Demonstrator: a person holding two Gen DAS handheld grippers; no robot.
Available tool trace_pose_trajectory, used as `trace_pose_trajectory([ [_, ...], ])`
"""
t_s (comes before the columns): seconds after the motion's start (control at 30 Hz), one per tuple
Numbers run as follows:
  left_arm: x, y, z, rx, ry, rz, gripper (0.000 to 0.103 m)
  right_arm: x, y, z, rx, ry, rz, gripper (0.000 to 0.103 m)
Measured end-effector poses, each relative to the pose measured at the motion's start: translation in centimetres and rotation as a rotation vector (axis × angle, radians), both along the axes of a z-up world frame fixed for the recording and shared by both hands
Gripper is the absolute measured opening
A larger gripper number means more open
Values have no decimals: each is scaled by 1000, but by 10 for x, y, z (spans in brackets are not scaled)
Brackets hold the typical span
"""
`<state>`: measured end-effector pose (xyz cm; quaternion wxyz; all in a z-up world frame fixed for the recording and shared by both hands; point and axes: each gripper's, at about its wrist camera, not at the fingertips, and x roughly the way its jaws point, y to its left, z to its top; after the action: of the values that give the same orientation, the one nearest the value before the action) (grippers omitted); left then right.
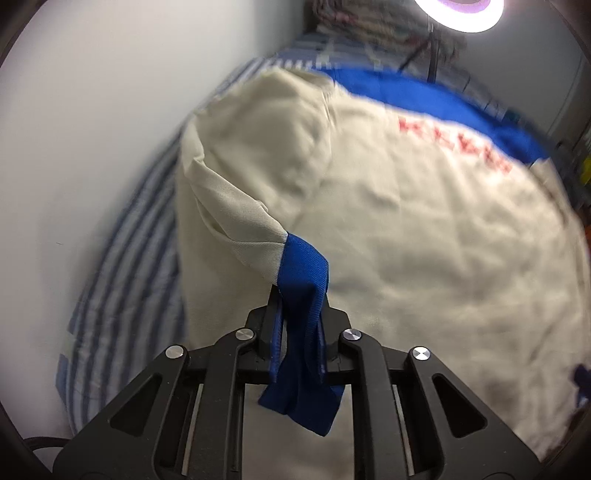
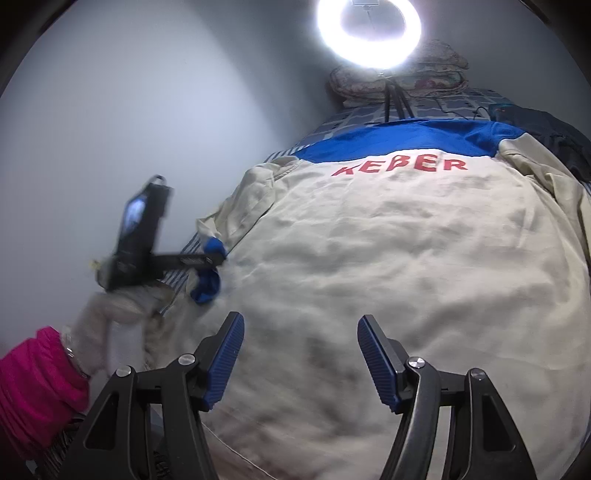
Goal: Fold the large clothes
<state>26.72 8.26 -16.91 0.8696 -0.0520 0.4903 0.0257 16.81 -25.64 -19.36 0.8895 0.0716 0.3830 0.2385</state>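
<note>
Cream jacket (image 2: 388, 277) with blue yoke lies back-up on striped bed (image 1: 122, 295). Left tool (image 1: 299, 306) clamps blue sleeve cuff (image 1: 303, 288), sleeve lifted. Right tool (image 2: 299, 354) gapes empty above jacket's lower back.

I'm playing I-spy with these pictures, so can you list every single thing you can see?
jacket: one, cream with blue shoulders and red letters, spread flat on the bed
cuff: one, blue, end of the sleeve beside the wall, lifted
bed sheet: one, blue and white stripes, under the jacket
ring light: one, white, glowing at the far end
folded bedding: one pile, flowery, behind the light
wall: one, pale grey, beside the bed
pink sleeve: one, near corner
left gripper: one, black, fingers shut on the cuff
right gripper: one, black, blue fingers open over the jacket
</note>
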Motion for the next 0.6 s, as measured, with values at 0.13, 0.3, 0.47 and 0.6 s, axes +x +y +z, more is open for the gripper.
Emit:
trace_pose_trajectory([
  [0.13, -28, 19, 43, -1, -87, -22, 12, 4, 9, -4, 1, 12, 23, 65],
  [0.3, -73, 27, 86, -51, -193, -84, 11, 17, 26, -10, 15, 53, 60, 58],
  [0.47, -132, -2, 105, -59, -236, -233, 11, 41, 41, -6, 43, 98, 102, 56],
  [0.6, -156, -43, 100, 0, -257, -393, 11, 73, 40, 2, 113, 148, 94, 56],
])
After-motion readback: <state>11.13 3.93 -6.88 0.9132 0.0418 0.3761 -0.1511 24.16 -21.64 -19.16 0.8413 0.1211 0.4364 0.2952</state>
